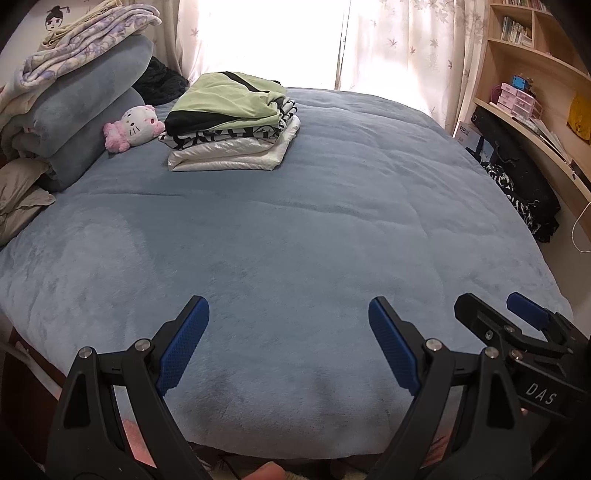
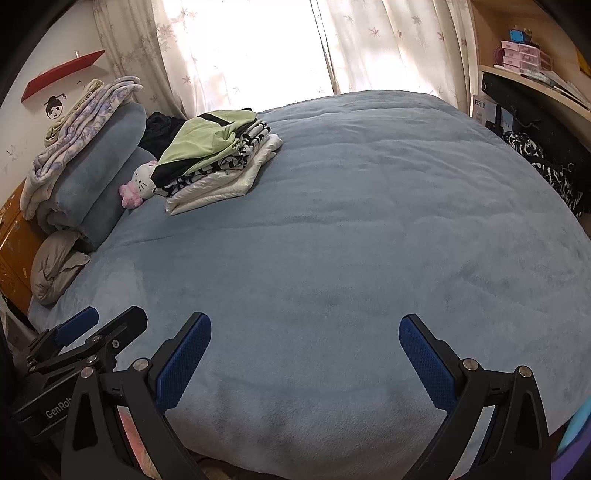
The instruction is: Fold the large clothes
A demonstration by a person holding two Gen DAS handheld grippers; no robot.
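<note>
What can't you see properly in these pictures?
- Window: both views, glare whites it out.
- Books: left wrist view, too small to read.
- Black bundle: right wrist view, the clothes pile covers part of it.
- Floor: the bed hides it.

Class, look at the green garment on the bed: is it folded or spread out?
Folded. The green garment lies doubled over in layers, topping a neat stack of clothes on the bed.

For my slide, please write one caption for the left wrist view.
Open left gripper over a blue bed, folded clothes stacked behind.
</note>
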